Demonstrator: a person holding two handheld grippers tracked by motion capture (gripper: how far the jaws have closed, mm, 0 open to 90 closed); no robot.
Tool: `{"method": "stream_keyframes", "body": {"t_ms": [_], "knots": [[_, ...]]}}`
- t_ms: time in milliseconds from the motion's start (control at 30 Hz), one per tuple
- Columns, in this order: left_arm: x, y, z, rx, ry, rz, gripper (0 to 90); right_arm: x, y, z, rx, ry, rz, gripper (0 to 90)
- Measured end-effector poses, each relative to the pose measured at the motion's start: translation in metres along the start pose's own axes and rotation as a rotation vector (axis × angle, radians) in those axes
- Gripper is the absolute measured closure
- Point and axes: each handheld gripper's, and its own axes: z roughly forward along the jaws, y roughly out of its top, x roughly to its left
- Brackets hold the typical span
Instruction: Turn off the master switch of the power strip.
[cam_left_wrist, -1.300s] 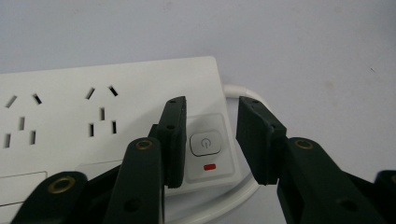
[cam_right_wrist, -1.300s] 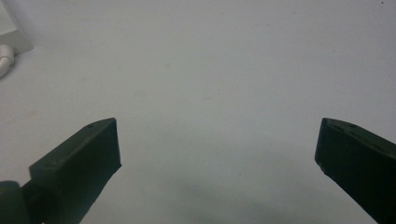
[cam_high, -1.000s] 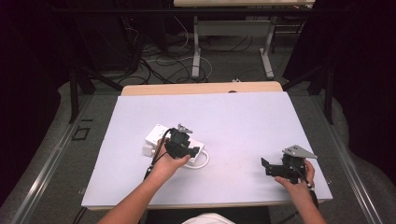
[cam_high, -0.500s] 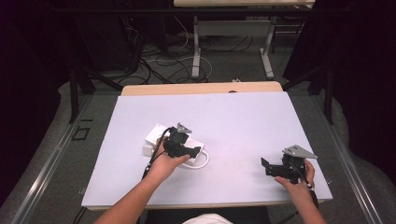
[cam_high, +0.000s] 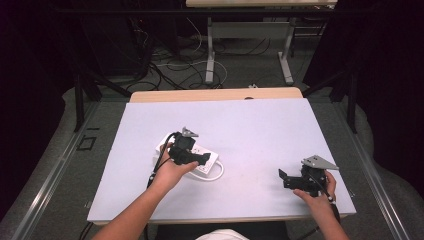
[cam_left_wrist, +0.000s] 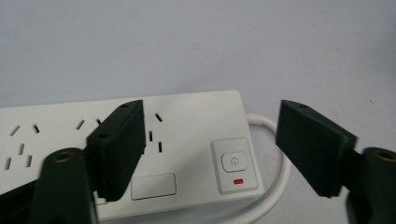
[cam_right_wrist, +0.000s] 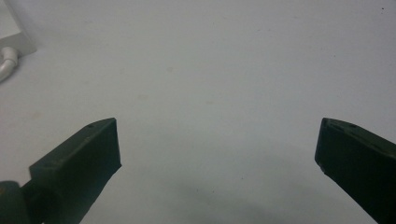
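Two tools are gaping wide and empty, the left tool (cam_left_wrist: 210, 154) hovering over the power strip (cam_left_wrist: 187, 154), seemingly rigid, light, best gripped across its width.

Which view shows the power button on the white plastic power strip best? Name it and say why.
The left gripper view: the square power button sits close up between the open jaws, with a red mark below it on the white plastic power strip. In the high view the strip is small and partly covered by the left gripper. The right gripper view catches just a strip corner.
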Motion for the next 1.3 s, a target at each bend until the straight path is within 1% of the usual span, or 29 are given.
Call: {"method": "stream_keyframes", "body": {"t_ms": [33,67,100,133,167,200,233,267,300,333,367,467,500,567,600,700,733,767,833,867,933,967,1000,1100,1133,1167,1200,1300], "knots": [[0.002,0.0,-0.002,-0.003,-0.004,-0.018,16.1,0.0,0.0,0.0,-0.002,-0.004,-0.001,0.0],[0.002,-0.001,-0.002,-0.008,-0.001,-0.027,15.3,0.001,0.0,0.002,-0.024,-0.016,0.003,0.0],[0.003,-0.001,-0.003,-0.008,-0.006,-0.029,14.3,0.0,0.0,0.0,-0.007,-0.008,-0.009,0.0],[0.003,-0.001,-0.003,-0.008,-0.006,-0.029,10.5,0.0,0.001,-0.001,-0.002,0.0,-0.006,0.0],[0.004,-0.001,-0.004,-0.005,-0.013,-0.037,6.3,0.0,0.001,-0.001,-0.003,-0.001,-0.009,0.0],[0.004,-0.001,-0.004,-0.005,-0.013,-0.037,4.2,0.001,0.001,-0.001,-0.001,-0.003,-0.007,0.0],[0.005,-0.002,-0.005,-0.007,-0.018,-0.037,4.2,0.001,0.001,-0.001,-0.001,-0.003,-0.007,0.0],[0.005,-0.002,-0.006,-0.005,-0.022,-0.037,1.5,0.001,0.001,-0.001,0.0,0.0,-0.007,0.0],[0.005,-0.002,-0.006,-0.016,-0.025,-0.038,1.5,0.001,0.001,-0.001,0.0,0.0,-0.007,0.0],[0.005,-0.002,-0.007,-0.012,-0.028,-0.035,0.3,0.001,0.001,-0.001,0.002,-0.002,-0.008,0.0],[0.005,-0.003,-0.008,-0.023,-0.024,-0.036,0.3,0.001,0.001,0.0,0.0,0.0,-0.008,0.0],[0.006,-0.005,-0.01,-0.028,-0.015,-0.028,0.3,0.001,0.001,0.0,0.001,-0.001,-0.008,0.0],[0.007,-0.006,-0.01,-0.031,-0.019,-0.023,0.3,0.001,0.001,0.0,0.001,-0.001,-0.008,0.0],[0.007,-0.008,-0.012,-0.033,-0.026,-0.027,0.3,0.002,0.001,-0.001,0.002,0.0,-0.005,0.0],[0.007,-0.009,-0.013,-0.036,-0.03,-0.017,0.3,0.001,0.001,0.0,0.001,0.0,-0.006,0.0],[0.008,-0.011,-0.016,-0.036,-0.035,-0.02,0.3,0.002,0.001,-0.001,0.002,-0.003,-0.008,0.0],[0.008,-0.011,-0.017,-0.04,-0.035,-0.026,0.3,0.001,0.001,0.0,0.002,-0.002,-0.007,0.0],[0.008,-0.012,-0.018,-0.041,-0.032,-0.03,0.3,0.002,0.001,0.0,0.001,-0.003,-0.007,0.0],[0.01,-0.013,-0.021,-0.046,-0.025,-0.025,0.3,0.002,0.001,-0.001,0.002,-0.002,-0.007,0.0],[0.01,-0.013,-0.023,-0.045,-0.022,-0.033,0.3,0.002,0.001,-0.001,0.002,-0.002,-0.008,0.0],[0.011,-0.014,-0.025,-0.048,-0.018,-0.026,0.3,0.002,0.001,-0.001,0.001,-0.001,-0.01,0.0],[0.012,-0.014,-0.028,-0.033,-0.015,-0.02,0.3,0.002,0.001,-0.001,0.001,-0.001,-0.01,0.0],[0.012,-0.014,-0.031,-0.04,-0.003,-0.027,0.3,0.002,0.001,-0.001,0.003,0.0,-0.004,0.0],[0.014,-0.015,-0.034,-0.047,-0.002,-0.021,0.3,0.002,0.001,-0.001,0.002,-0.001,-0.008,0.0],[0.014,-0.015,-0.036,-0.04,0.003,-0.023,0.3,0.001,0.001,0.0,0.001,0.0,-0.007,0.0],[0.015,-0.015,-0.037,-0.049,0.004,-0.022,0.3,0.001,0.0,0.0,0.001,0.0,-0.007,0.0],[0.016,-0.016,-0.039,-0.054,0.009,-0.029,0.3,0.001,0.0,0.0,0.001,0.0,-0.007,0.0],[0.017,-0.017,-0.04,-0.054,0.007,-0.035,0.3,0.001,0.0,0.0,0.002,0.001,-0.007,0.0]]}}
